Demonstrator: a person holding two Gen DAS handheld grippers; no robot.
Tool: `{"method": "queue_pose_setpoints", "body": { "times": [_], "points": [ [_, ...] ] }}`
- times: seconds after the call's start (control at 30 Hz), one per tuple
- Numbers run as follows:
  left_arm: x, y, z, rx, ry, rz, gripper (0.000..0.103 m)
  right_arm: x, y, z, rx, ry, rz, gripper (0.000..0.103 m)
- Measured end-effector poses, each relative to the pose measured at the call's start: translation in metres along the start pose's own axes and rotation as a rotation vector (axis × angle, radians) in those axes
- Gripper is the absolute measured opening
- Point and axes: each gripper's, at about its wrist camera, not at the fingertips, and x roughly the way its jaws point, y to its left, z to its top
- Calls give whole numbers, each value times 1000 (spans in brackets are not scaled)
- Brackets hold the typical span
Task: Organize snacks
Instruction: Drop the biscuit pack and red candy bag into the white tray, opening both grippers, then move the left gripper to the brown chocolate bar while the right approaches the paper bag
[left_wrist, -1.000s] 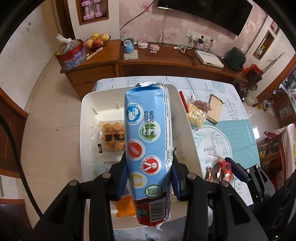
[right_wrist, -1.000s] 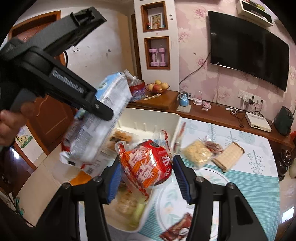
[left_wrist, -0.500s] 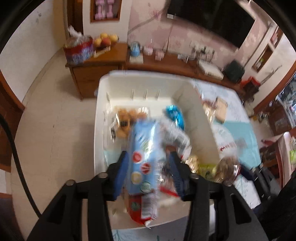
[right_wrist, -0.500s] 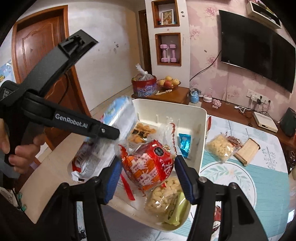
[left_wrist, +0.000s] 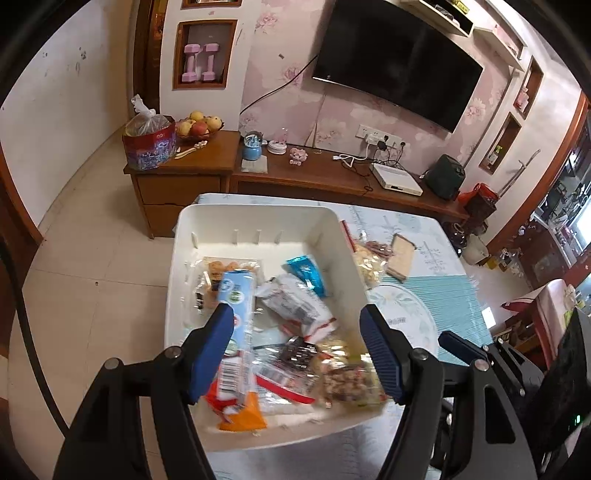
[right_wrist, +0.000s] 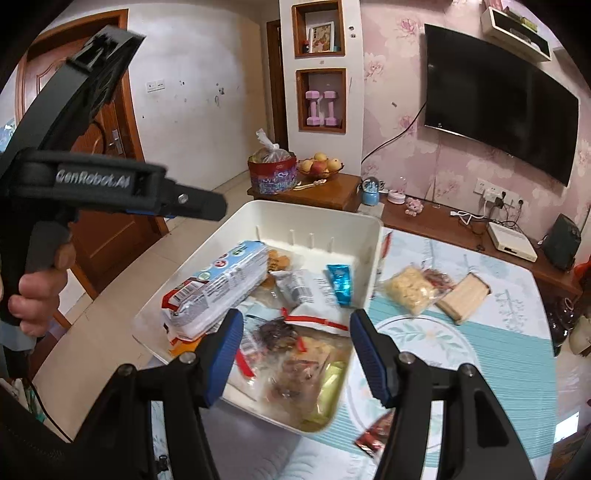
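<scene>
Snacks in crinkly plastic wrappers are mostly gathered in the white rectangular plastic bin (left_wrist: 258, 218), among them the long blue biscuit packet (right_wrist: 218, 284). The left gripper (left_wrist: 295, 350) has just been opening and is seen spread apart; the right gripper (right_wrist: 295, 347) is also apart and empty. A clear bag of yellow crackers (right_wrist: 410, 290), a tan wafer block (right_wrist: 463, 297) and a small red packet (right_wrist: 373, 435) are left on the table.

A home living room: a wall-mounted TV (left_wrist: 397, 62) upper right on pink floral wallpaper, a wooden sideboard (left_wrist: 295, 177) holding a fruit bowl (left_wrist: 197, 125), a door (right_wrist: 92, 177) at left.
</scene>
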Motion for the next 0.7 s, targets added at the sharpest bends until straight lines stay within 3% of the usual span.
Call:
{"method": "queue_pose_setpoints", "body": {
  "times": [0.3,0.7],
  "points": [
    [-16,-70,-14,-15,-6,48,70,-40,-77,3,32,37,46,61],
    [-2,-186,-58,-113,30,200,75,-83,-201,-2,-142,77,141,61]
  ]
}}
